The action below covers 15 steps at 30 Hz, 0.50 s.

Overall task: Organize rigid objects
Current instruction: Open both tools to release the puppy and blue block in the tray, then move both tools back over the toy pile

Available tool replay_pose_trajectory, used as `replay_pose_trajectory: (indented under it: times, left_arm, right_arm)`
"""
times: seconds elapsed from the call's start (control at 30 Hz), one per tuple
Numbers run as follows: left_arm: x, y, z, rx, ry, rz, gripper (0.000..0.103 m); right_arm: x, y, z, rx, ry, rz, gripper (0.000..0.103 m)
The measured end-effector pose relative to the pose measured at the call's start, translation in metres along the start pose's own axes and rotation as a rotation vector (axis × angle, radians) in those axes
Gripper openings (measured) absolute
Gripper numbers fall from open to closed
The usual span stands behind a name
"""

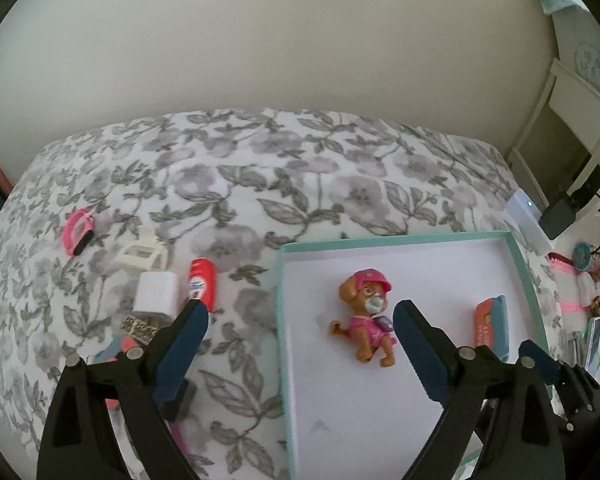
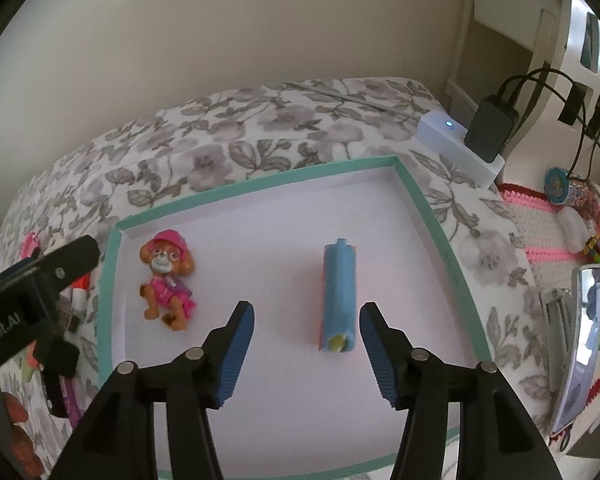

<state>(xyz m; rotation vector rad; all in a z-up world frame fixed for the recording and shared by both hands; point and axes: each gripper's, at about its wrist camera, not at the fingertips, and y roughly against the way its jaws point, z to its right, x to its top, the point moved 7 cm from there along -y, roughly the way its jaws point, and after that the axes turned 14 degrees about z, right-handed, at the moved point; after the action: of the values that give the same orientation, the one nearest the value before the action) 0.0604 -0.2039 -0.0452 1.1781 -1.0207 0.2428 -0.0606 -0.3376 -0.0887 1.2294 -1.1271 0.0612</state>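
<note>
A pink-clad puppy figurine (image 2: 166, 280) lies on its back at the teal-rimmed box's (image 2: 440, 232) left; a blue toy tube (image 2: 340, 292) lies centre-right.

each gripper (image 2: 306, 344) has black plastic arms with silver round fasteners. ribbed blue pads (image 2: 236, 354) line the fingers. the left gripper (image 1: 300, 344) housing carries white lettering.

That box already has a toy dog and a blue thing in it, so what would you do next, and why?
Probably swing the open left gripper left toward the red tube on the bedspread. Both grippers are empty, and it lies nearest, still outside the box.
</note>
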Motion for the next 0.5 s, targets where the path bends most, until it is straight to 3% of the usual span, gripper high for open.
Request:
replay_pose_trajectory:
  times: [0.5]
  left_arm:
    - [-0.01, 0.031, -0.058, 0.065, 0.041, 0.096, 0.095]
  right_arm:
    - [-0.01, 0.012, -0.016, 0.034, 0.023, 0.029, 0.088]
